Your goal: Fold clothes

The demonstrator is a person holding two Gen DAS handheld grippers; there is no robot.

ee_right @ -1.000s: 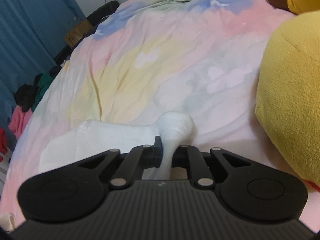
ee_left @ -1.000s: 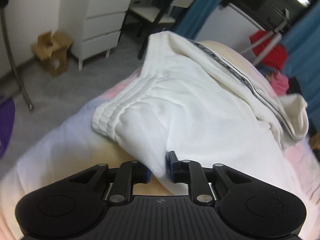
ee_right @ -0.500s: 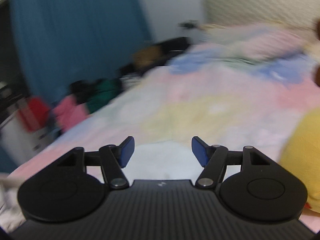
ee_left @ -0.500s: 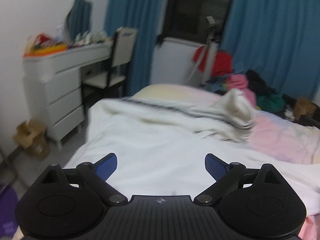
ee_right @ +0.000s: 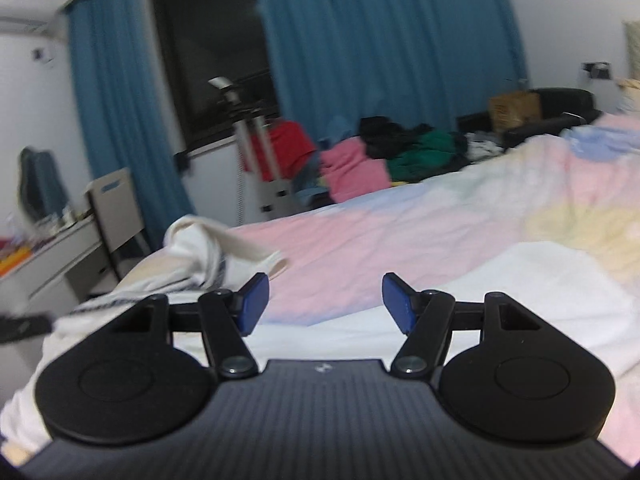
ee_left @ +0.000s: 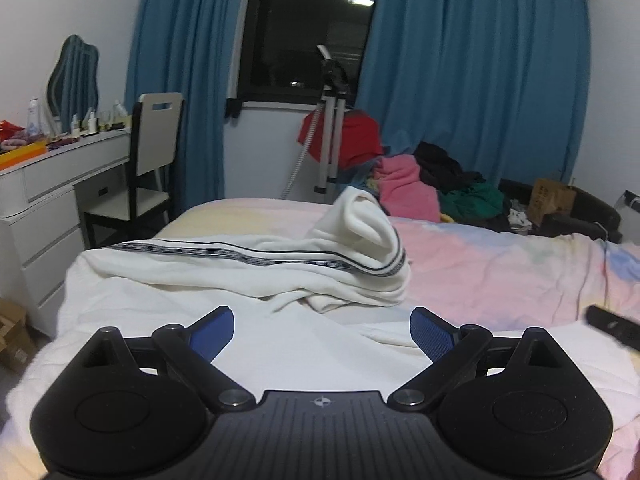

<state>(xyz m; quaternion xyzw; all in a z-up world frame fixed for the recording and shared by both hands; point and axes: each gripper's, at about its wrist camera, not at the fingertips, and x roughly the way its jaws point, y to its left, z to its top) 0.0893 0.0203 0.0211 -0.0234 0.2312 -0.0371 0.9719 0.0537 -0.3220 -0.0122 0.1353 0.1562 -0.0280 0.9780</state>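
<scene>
Two tools are in view, one per wrist camera, both with blue-padded fingers spread apart and nothing between them. The left tool [ee_left: 322,332] hovers above a white garment [ee_left: 248,276] lying on the bed [ee_left: 500,264]; its pads are clear of the cloth. The right tool [ee_right: 325,304] likewise stands spread over the white cloth [ee_right: 532,284] and the pastel bedcover [ee_right: 400,236], gripping nothing. A dark tip of the right tool shows at the right edge of the left view.

The garment is spread flat across the near part of the bed, with its far portion bunched into a heap; a dark patterned trim band [ee_left: 280,259] runs across that heap, and one rounded fold stands up at its right end. In the right view, which is blurred, the same heap appears at the left.

Beyond the bed, a pile of clothes [ee_left: 432,184] in pink, black, green and red lies beneath blue curtains [ee_left: 472,80] and a dark window [ee_left: 308,28]. A white tripod stand [ee_left: 332,136] is in front of the window. At left are a white dresser [ee_left: 48,200], a chair [ee_left: 156,148] and a wavy mirror [ee_left: 72,76]. A cardboard box [ee_left: 548,196] sits at far right.
</scene>
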